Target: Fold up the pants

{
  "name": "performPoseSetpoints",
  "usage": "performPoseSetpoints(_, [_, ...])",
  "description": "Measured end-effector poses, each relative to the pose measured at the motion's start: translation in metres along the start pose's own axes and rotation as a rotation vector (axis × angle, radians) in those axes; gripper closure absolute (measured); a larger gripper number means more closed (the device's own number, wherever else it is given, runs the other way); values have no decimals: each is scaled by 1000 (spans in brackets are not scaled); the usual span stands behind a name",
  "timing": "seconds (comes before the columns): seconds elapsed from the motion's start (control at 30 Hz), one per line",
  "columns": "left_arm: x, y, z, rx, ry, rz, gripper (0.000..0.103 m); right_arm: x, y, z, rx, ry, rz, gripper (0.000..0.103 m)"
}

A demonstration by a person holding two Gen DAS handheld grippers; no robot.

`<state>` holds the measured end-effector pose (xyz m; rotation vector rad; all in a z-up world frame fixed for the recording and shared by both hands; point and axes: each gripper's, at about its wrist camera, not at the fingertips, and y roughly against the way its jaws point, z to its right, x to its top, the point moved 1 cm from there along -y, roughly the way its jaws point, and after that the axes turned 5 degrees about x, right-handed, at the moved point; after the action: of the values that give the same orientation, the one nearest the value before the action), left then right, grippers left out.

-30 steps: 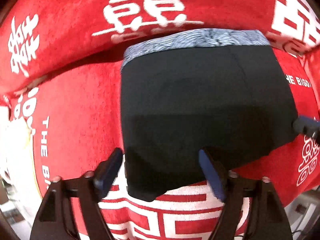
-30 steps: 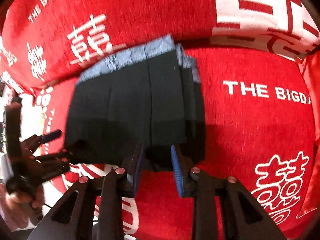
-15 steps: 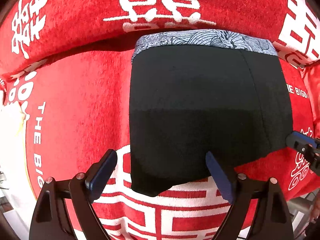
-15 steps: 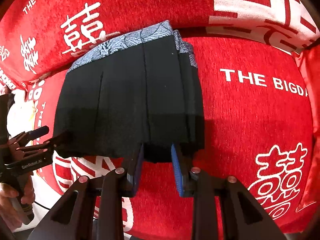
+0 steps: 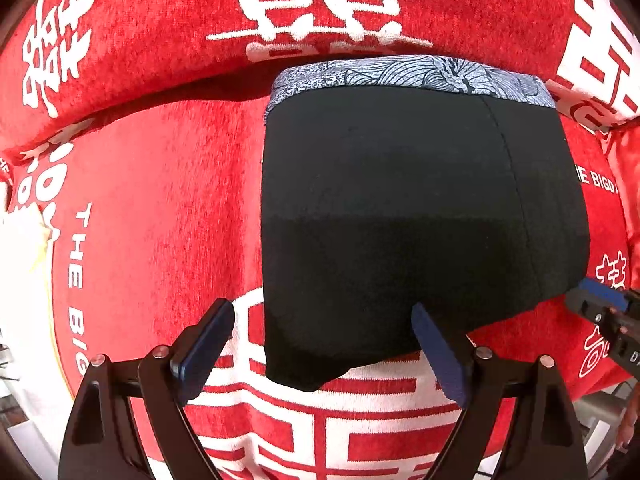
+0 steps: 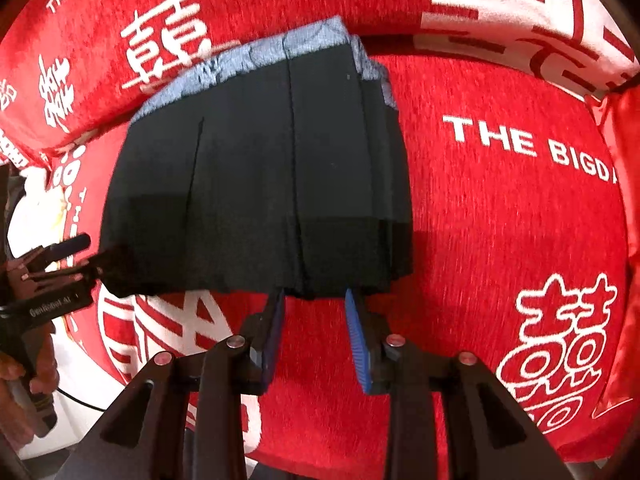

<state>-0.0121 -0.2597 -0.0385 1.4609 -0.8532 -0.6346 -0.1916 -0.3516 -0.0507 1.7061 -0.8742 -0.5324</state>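
Note:
Black folded shorts (image 5: 400, 208) with a grey patterned waistband (image 5: 408, 76) lie flat on the red seat cushion (image 5: 160, 220). My left gripper (image 5: 320, 310) hangs open and wide over their near left corner, and its pads touch no cloth. In the right wrist view the shorts (image 6: 260, 184) show stacked folds along their right side. My right gripper (image 6: 315, 294) is at the near hem with its jaws opening. The hem lies at the fingertips, unpinched. The left gripper (image 6: 90, 254) shows at the shorts' left corner, the right gripper (image 5: 600, 300) at their right corner.
The seat and the back cushion (image 5: 320, 8) are red with white characters and lettering. A white surface (image 5: 20, 264) lies beyond the cushion's left edge. A person's hand (image 6: 20, 368) holds the left gripper's handle, with a thin cable below it.
The right jaws have parted a little at the hem. The left gripper has edged slightly left, so its left finger now stands clear of the shorts' edge. The shorts lie still.

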Motion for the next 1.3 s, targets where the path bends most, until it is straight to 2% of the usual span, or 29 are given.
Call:
performPoseSetpoints(0.1, [0,-1,0,1,-2,-3,12,-6,-6,7,11,-34,-24,69])
performPoseSetpoints(0.57, [3,-3,8,15,-20,0,12,-4,20,37,18,-106,28,69])
performPoseSetpoints(0.63, [3,-2,9,12,-21,0,12,0,25,41,18,-119,47,66])
performPoseSetpoints(0.67, [4,-2,9,12,-20,-1,12,2,29,44,22,-125,65,61])
performPoseSetpoints(0.7, [4,-3,9,11,-21,-1,12,6,34,46,32,-134,93,57])
performPoseSetpoints(0.8, [4,-3,10,13,-25,0,12,26,42,51,69,-143,154,54])
performPoseSetpoints(0.93, [5,-4,11,13,-28,-2,12,66,37,43,98,-107,186,54])
performPoseSetpoints(1.03, [4,-3,13,11,-27,-5,12,87,26,32,100,-55,171,55])
performPoseSetpoints(1.07, [4,-2,12,10,-26,-6,12,90,21,30,92,-47,155,62])
performPoseSetpoints(1.1, [5,-3,12,7,-25,-7,12,90,15,27,81,-32,130,84])
performPoseSetpoints(1.13, [5,-3,11,4,-22,-8,12,88,10,25,69,-18,107,88])
performPoseSetpoints(1.2, [6,-5,9,-3,-17,-13,12,80,3,21,30,21,78,88])
performPoseSetpoints(1.3, [7,-7,6,11,-5,-10,4,68,5,20,23,31,72,88])
